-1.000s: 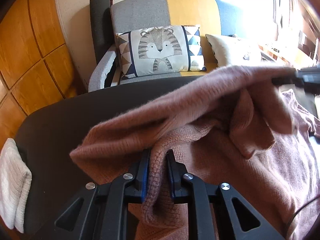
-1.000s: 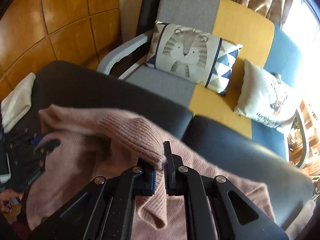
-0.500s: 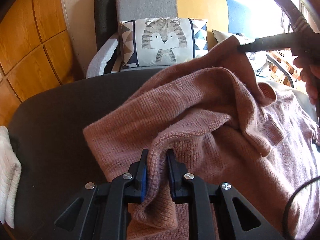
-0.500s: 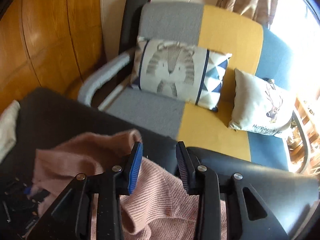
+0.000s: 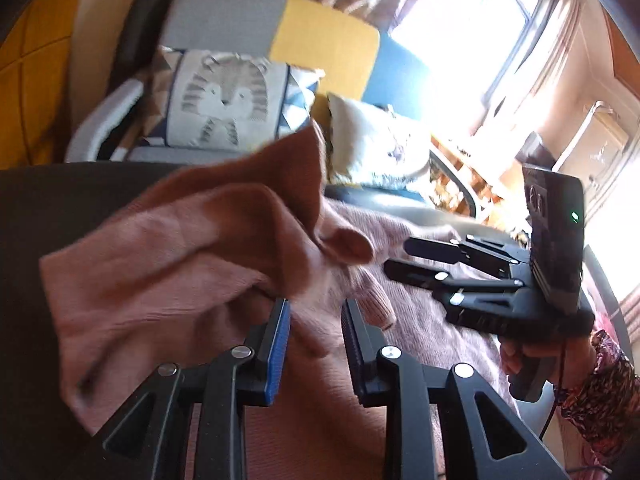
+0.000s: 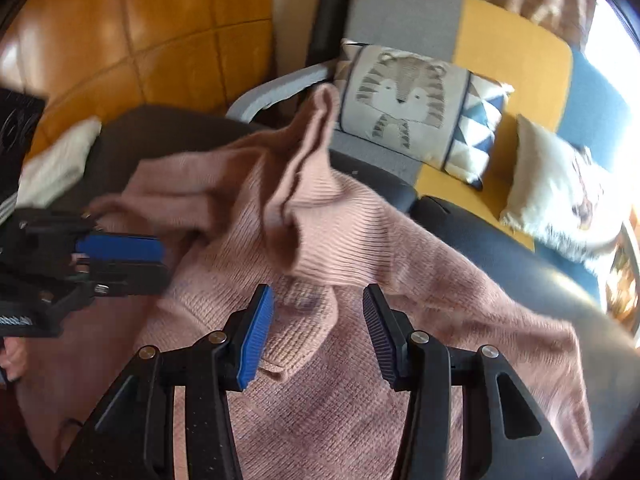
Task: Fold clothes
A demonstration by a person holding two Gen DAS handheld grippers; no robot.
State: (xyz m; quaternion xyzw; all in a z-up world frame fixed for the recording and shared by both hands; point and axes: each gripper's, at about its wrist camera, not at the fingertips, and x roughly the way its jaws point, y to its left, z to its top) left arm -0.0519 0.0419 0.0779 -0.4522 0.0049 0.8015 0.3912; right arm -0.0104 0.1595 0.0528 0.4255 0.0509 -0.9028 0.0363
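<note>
A pink knitted sweater lies rumpled on the dark table, with a folded-over part bunched at its middle; it also shows in the left wrist view. My left gripper is open just above the sweater, with loose knit between its jaws but not pinched. My right gripper is open and empty above the sweater's middle. The right gripper also shows at the right of the left wrist view. The left gripper shows at the left of the right wrist view.
A grey, yellow and blue sofa stands behind the table with a tiger cushion and a white cushion. A folded white cloth lies at the table's far left. Wood panelling is at the left, a bright window at the right.
Both grippers have let go of the sweater and stand open. The raised fold has dropped onto the sweater. The right gripper has swung down towards the garment's middle.
</note>
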